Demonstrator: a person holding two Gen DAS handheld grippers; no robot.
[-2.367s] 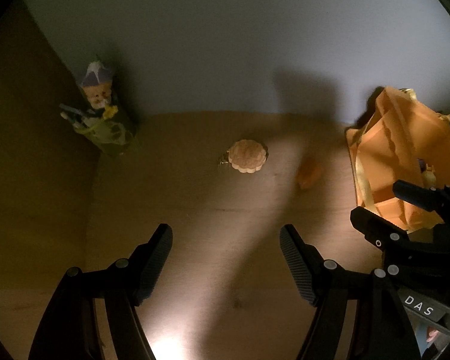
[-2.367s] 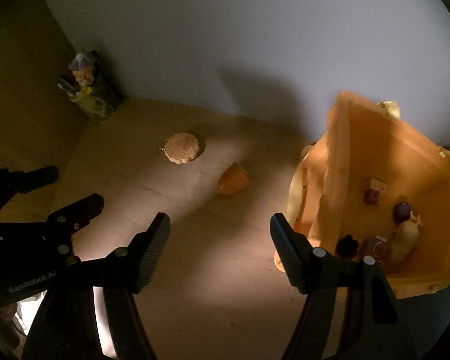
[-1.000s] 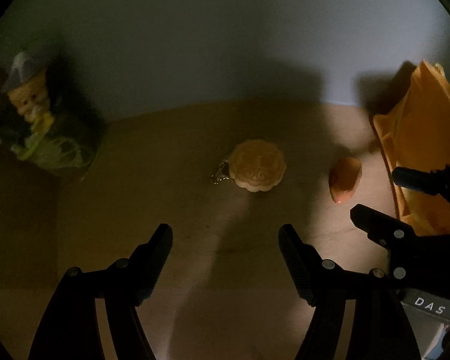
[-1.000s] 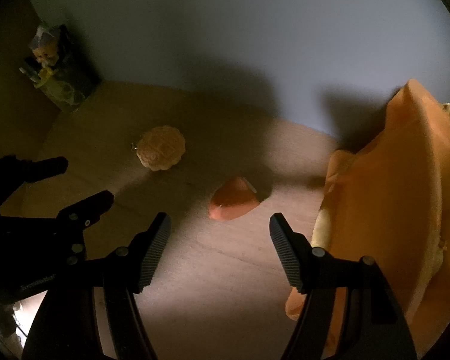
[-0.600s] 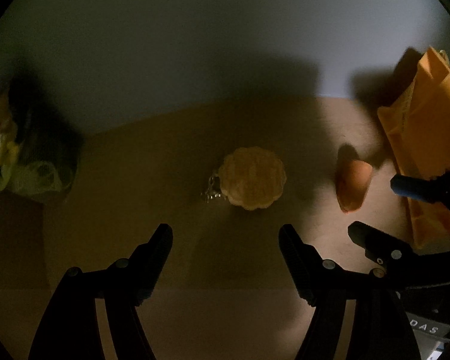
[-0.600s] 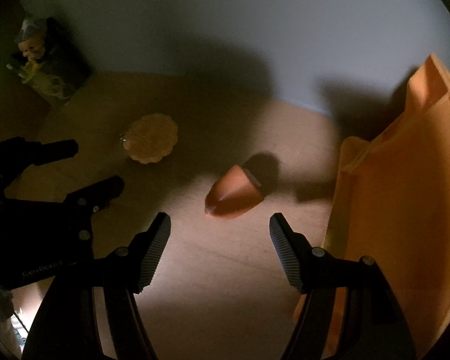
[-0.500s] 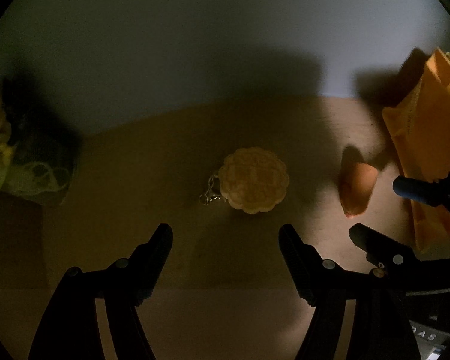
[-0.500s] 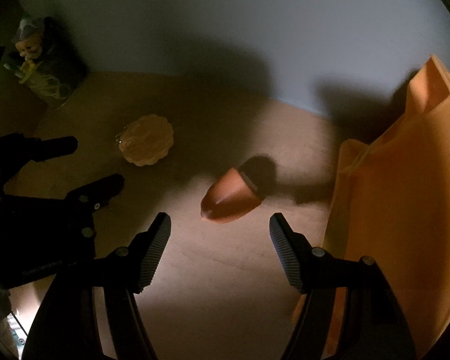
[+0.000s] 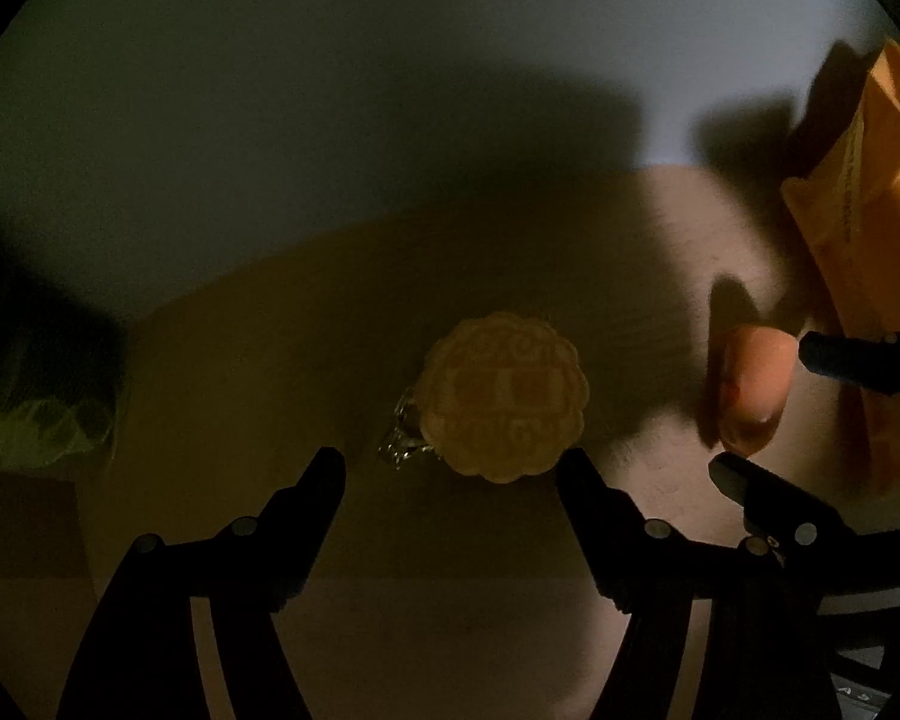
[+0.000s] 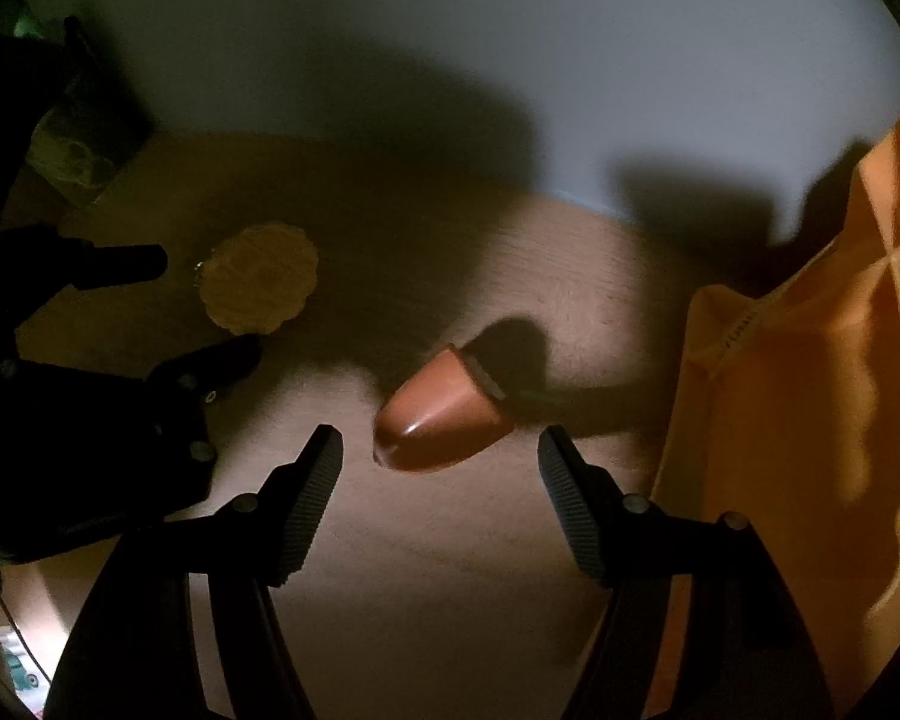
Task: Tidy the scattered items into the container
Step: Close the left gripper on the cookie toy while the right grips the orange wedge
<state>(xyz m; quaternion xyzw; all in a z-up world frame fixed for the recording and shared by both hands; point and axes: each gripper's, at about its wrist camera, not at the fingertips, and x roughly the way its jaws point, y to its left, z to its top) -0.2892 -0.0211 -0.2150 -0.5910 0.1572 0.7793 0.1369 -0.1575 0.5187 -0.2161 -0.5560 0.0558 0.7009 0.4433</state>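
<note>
A round cream mooncake charm (image 9: 503,396) with a small metal clasp (image 9: 403,443) lies on the wooden table, just beyond my open left gripper (image 9: 450,465). It also shows in the right wrist view (image 10: 259,279). An orange cone-shaped piece (image 10: 441,411) lies just ahead of my open right gripper (image 10: 440,450), between the fingertip lines. It also shows in the left wrist view (image 9: 750,387). The orange container (image 10: 810,420) stands at the right, and its corner shows in the left wrist view (image 9: 870,192).
A green packet with a figure on it (image 9: 36,414) stands at the far left by the wall (image 9: 390,90); it shows dimly in the right wrist view (image 10: 72,144). The right gripper's fingers (image 9: 768,498) show at the left view's right edge. The scene is dim.
Both grippers have moved forward and down. The mooncake charm now sits close to the left fingertips and the orange piece close to the right fingertips. Both stay open.
</note>
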